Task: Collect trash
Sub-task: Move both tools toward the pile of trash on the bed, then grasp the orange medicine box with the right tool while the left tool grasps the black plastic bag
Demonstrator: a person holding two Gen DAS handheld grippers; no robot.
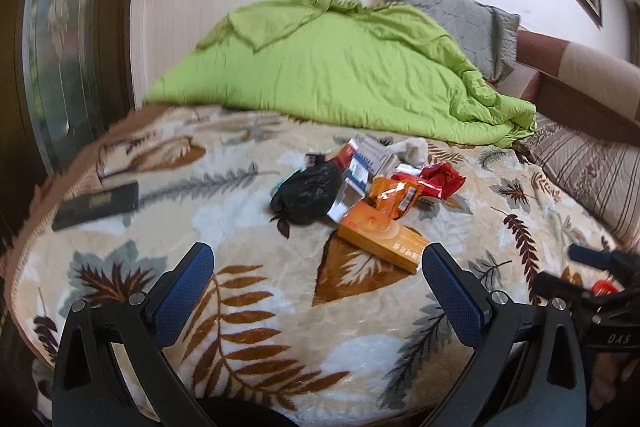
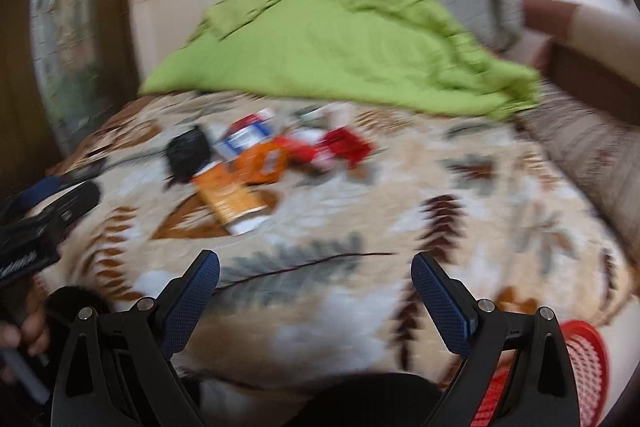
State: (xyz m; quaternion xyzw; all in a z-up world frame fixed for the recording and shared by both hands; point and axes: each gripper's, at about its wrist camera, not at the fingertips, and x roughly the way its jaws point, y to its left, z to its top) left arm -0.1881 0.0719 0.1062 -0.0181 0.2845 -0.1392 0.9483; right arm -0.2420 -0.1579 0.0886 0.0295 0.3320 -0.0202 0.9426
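Your left gripper (image 1: 318, 269) hung wide open and empty, and so did your right gripper (image 2: 316, 277). The trash pile (image 1: 372, 183) lay ahead of both on the leaf-patterned blanket (image 1: 260, 327), nearest your left. The orange carton (image 1: 380, 235) sat just beyond the left fingertips; it looked light and stiff, best pinched across its narrow edge. The black bag (image 1: 306, 195) and the foil wrappers (image 1: 416, 187) seemed soft and slippery, so a bunched fold would have served better. A red basket (image 2: 580, 367) sat below your right gripper.
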